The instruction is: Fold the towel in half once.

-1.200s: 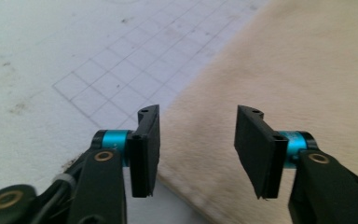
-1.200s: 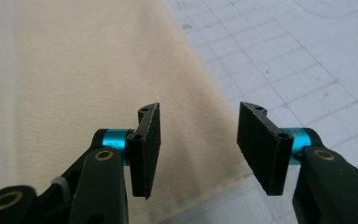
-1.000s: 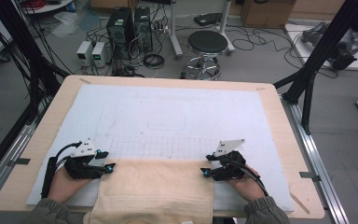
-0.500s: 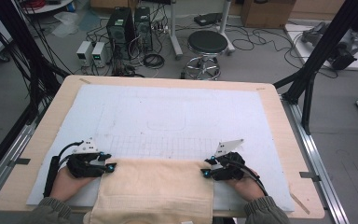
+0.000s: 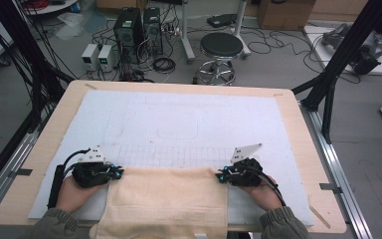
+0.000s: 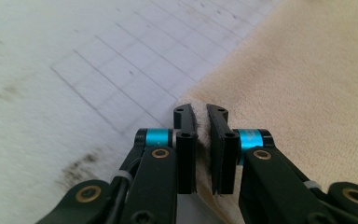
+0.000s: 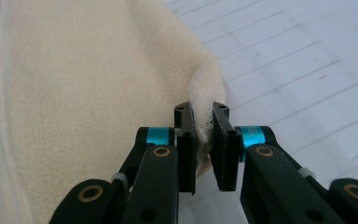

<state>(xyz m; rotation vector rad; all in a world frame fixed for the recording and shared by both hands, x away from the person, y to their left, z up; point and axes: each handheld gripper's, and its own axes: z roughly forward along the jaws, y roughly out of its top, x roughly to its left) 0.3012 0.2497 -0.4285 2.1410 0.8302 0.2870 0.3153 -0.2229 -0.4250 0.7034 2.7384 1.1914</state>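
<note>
Nearest the person, the cream towel (image 5: 165, 201) is lying on the white gridded mat (image 5: 179, 124), draping over the table's near edge, with its two far corners each going into a gripper.

The left gripper (image 5: 113, 173) is sitting at the towel's far left corner. In the left gripper view its jaws have just been closing and are now clamping the towel (image 6: 307, 84) corner, with only a sliver of pile showing between the pads. The left hand (image 5: 72, 193) is resting on the mat behind it.

The right gripper (image 5: 222, 175) is mirroring that at the far right corner. In the right gripper view its jaws have likewise just been closing and are pinching a raised fold of the towel (image 7: 74, 93), the fabric bunching up between the pads. The right hand (image 5: 261, 191) is backing it.

Counting up: one towel, two grippers, one mat, one wooden table (image 5: 293, 124).

Farther off on the floor, one round black stool (image 5: 221, 46) is standing, with two dark computer towers (image 5: 138, 25) and two small pale boxes (image 5: 99, 56) among loose cables. Any lettering there is too small to read.
</note>
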